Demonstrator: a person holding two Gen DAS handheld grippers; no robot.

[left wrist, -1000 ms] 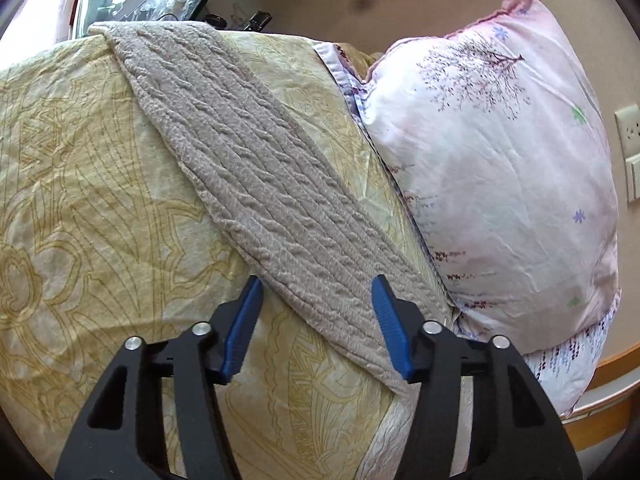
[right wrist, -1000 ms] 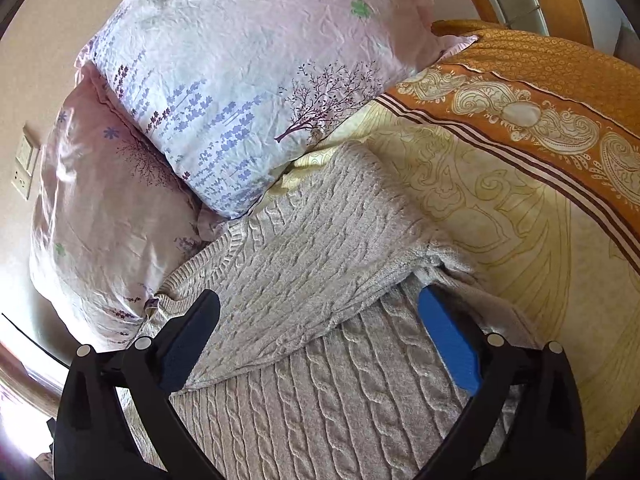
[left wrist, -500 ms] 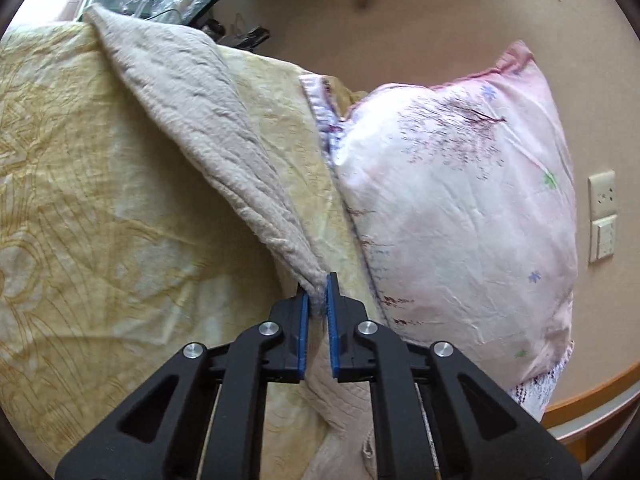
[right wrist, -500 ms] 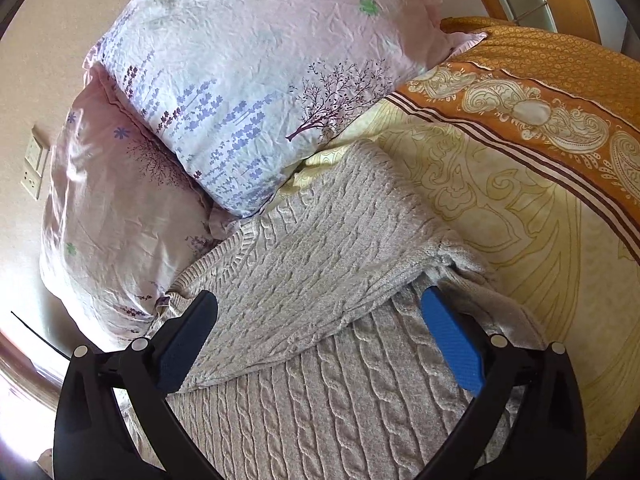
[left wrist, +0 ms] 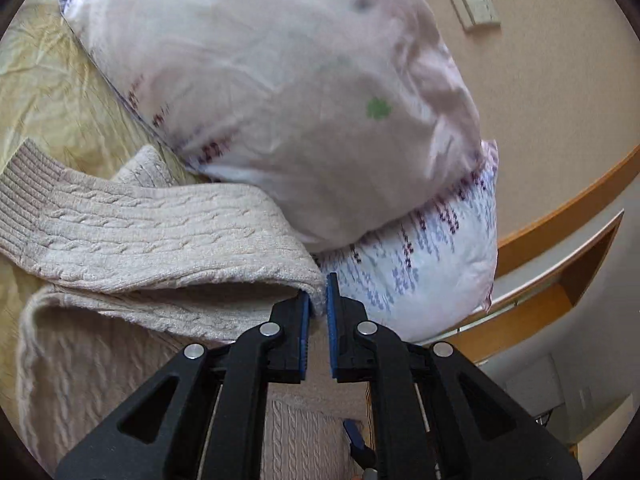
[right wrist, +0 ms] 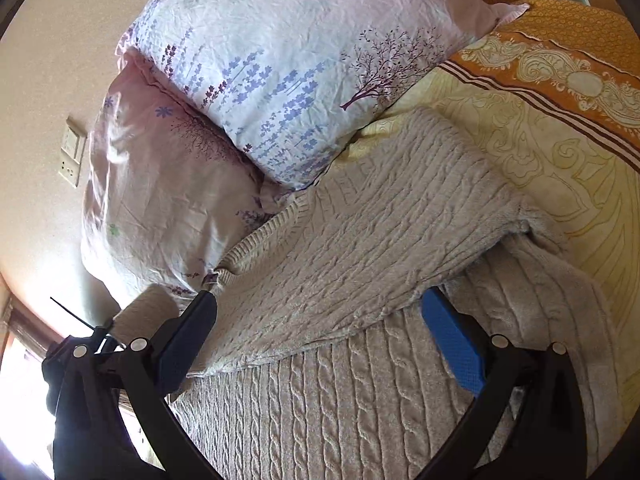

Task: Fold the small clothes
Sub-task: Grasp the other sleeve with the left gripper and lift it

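Left gripper (left wrist: pixel 317 303) pinches a fold of the beige cable-knit sweater (left wrist: pixel 160 232) at centre frame, its jaws having just closed on the knit; the sweater lies on the yellow bedspread (right wrist: pixel 560 152) below the floral pillows (right wrist: pixel 280 60); right gripper (right wrist: pixel 320 320) hangs spread wide over the knit at lower centre, pinching nothing; no readable writing or labels.

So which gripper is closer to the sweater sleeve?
Left. The left gripper has its jaws pinched on the sleeve edge. The right gripper hovers open over the sweater body, not gripping.
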